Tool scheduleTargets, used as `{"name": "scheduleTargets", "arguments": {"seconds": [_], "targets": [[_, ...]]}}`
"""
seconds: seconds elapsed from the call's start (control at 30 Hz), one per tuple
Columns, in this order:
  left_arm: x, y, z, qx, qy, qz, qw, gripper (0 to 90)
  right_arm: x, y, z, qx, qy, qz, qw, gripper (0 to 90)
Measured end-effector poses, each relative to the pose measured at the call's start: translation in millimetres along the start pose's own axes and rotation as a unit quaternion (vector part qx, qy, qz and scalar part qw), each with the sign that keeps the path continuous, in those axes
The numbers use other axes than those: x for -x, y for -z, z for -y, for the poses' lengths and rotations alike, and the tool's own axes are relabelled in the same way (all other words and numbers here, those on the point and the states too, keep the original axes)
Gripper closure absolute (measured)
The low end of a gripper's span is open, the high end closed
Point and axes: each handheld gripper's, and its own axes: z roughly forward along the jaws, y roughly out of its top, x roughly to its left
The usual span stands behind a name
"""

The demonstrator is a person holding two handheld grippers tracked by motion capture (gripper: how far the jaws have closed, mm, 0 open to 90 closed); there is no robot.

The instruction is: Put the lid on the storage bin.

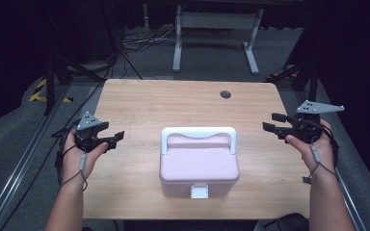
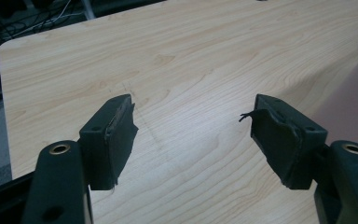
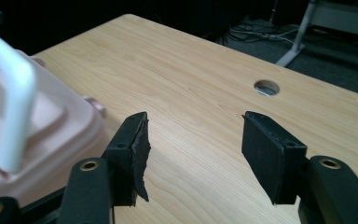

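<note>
Light wood-grain surface (image 1: 139, 103), rounded corners. Round cable hole (image 1: 225, 94) near the far edge, right of centre. Beyond the far edge: white metal frame (image 1: 217, 29) standing on grey carpet, loose black cables (image 1: 139, 41) beside it. Yellow-black hazard tape (image 1: 41, 91) on floor at left

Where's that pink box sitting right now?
In the high view, the pink box sits centred near the table's front edge, between the left gripper and right gripper.
</note>
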Motion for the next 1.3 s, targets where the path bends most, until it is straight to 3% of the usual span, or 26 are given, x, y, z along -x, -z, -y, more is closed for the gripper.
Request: {"name": "scheduleTargets", "arguments": {"seconds": [0.13, 0.27, 0.47, 0.5, 0.53, 0.57, 0.67, 1.0, 1.17, 1.3], "targets": [[-2.3, -3.7, 1.4, -0.006, 0.002, -0.002, 1.0, 30.6, 12.2, -8.6, 10.6, -0.017, -0.016, -0.002, 0.9997, 38.5], [-4.6, -6.3, 2.4, -0.007, 0.007, -0.002, 1.0, 30.6, 23.6, -18.2, 23.2, -0.015, -0.04, -0.01, 0.999, 35.4], [-7.0, -8.3, 3.9, -0.002, 0.011, -0.004, 0.9999, 31.0, 33.3, -34.0, 40.9, -0.017, -0.042, 0.007, 0.999, 33.3], [-7.6, -9.1, 4.7, -0.001, 0.013, -0.005, 0.9999, 31.2, 36.6, -43.1, 50.8, -0.049, -0.08, -0.007, 0.9956, 27.3], [-8.8, -10.6, 5.9, -0.004, 0.014, -0.006, 0.9999, 31.2, 37.3, -46.1, 54.9, -0.072, -0.101, -0.01, 0.9922, 26.9], [-9.2, -11.8, 6.8, -0.004, 0.017, -0.006, 0.9998, 31.2, 38.5, -50.2, 58.1, -0.091, -0.103, -0.018, 0.9904, 28.3], [-10.4, -14.6, 8.5, -0.004, 0.017, -0.002, 0.9998, 31.2, 40.1, -58.5, 64.5, -0.094, -0.085, -0.006, 0.9919, 28.0], [-11.0, -27.5, 14.4, -0.017, 0.02, 0.006, 0.9996, 29.9, 42.6, -81.9, 86.4, -0.125, -0.063, -0.002, 0.9901, 20.7], [-12.2, -33.6, 17.4, -0.023, 0.024, 0.012, 0.9994, 28.6, 41.4, -90.9, 95.1, -0.136, -0.06, 0.008, 0.9889, 20.0], [-11.6, -38.2, 17.7, -0.026, 0.019, 0.011, 0.9994, 26.7, 39.8, -90.1, 95.7, -0.129, -0.06, 0.01, 0.9897, 19.9]]}}
